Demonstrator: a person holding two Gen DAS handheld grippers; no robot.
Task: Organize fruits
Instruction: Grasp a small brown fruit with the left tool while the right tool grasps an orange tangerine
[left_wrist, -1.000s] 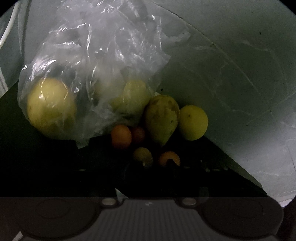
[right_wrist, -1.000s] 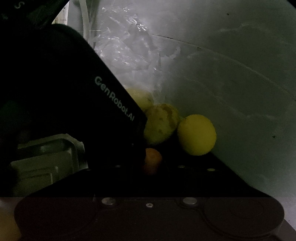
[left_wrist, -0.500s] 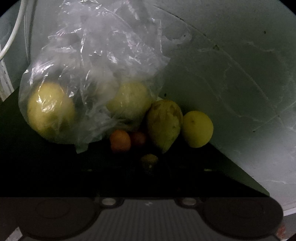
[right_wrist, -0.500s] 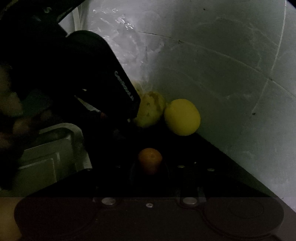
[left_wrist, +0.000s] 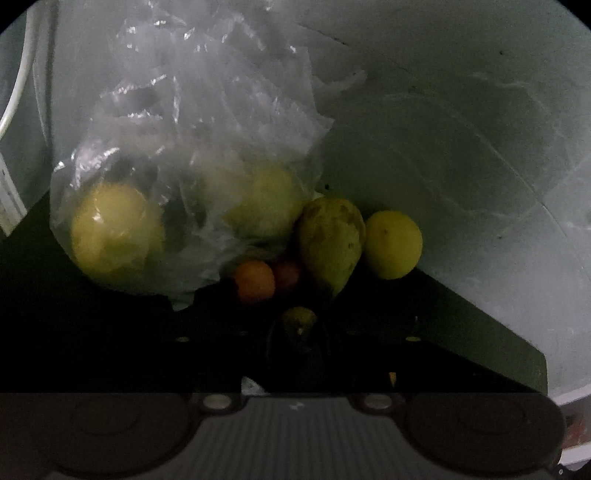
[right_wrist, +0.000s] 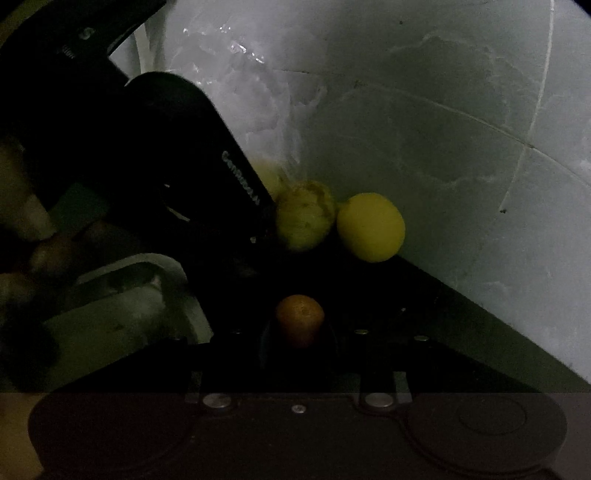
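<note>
Pale marble-veined wall (left_wrist: 461, 155) backs a dark counter (left_wrist: 92, 332), and the light is dim throughout.

Ahead of the left gripper (left_wrist: 299, 328), its fingers hold a small yellow-green fruit (left_wrist: 299, 319) pinched between the tips. Beyond the tips lie two small orange fruits (left_wrist: 255, 281), side by side and touching. Behind them and a little right stands a mottled green-yellow pear-shaped fruit (left_wrist: 330, 240), narrow end down, with a round yellow fruit (left_wrist: 393, 243) just beside it on the right, against the wall. Left of the fingers sits a crumpled clear plastic bag (left_wrist: 192, 129); two large yellow fruits show through it, though folds in the plastic may hide more.

From the right wrist, the right gripper (right_wrist: 300, 325) has its fingers clamped on one small orange fruit (right_wrist: 300, 317). Beyond its tips the same pear-shaped fruit (right_wrist: 304, 219) and round yellow fruit (right_wrist: 371, 227) touch each other at the foot of the wall. To the left of the fingers the black body of the left gripper (right_wrist: 184, 155) crosses the view; white lettering runs along it, blurred here and not legible. Below it a pale moulded part (right_wrist: 122, 306) shows, and a hand (right_wrist: 33, 236) is dimly visible at the far left edge.
</note>
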